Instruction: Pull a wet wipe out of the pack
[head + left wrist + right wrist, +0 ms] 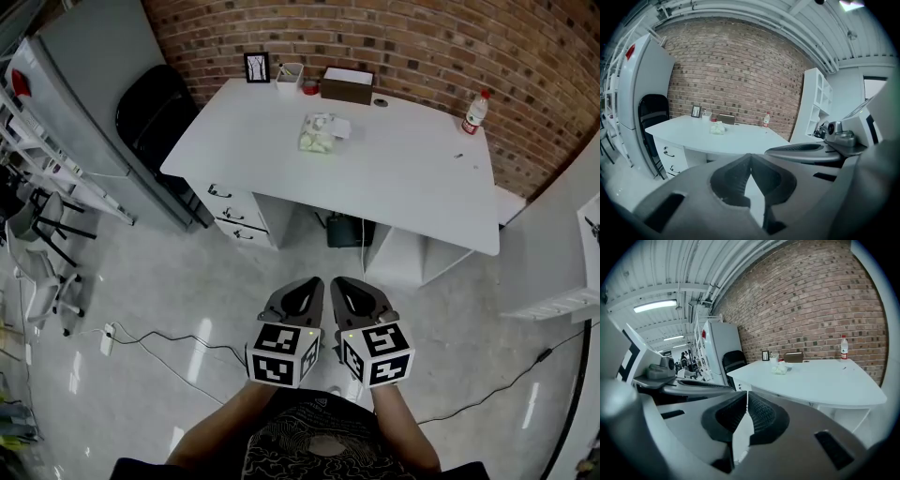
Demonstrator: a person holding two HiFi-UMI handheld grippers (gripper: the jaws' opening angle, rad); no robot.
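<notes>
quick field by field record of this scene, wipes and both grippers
wipes: pale green soft wet wipe pack lying on the white desk, toward its back
left gripper: jaws together, empty, held over the floor away from the desk
right gripper: jaws together, empty, beside the left
also on desk: brown box, red-capped bottle, black picture frame
task: pack not yet touched

Left gripper (750, 158) jaws together, empty; at 10 o'clock from them, desk (740, 138) bearing perhaps the pack (716, 128).

Bright ceiling tube (655, 305) lights evenly; floor (198, 334) glares, edges warp fisheye-style.
</notes>
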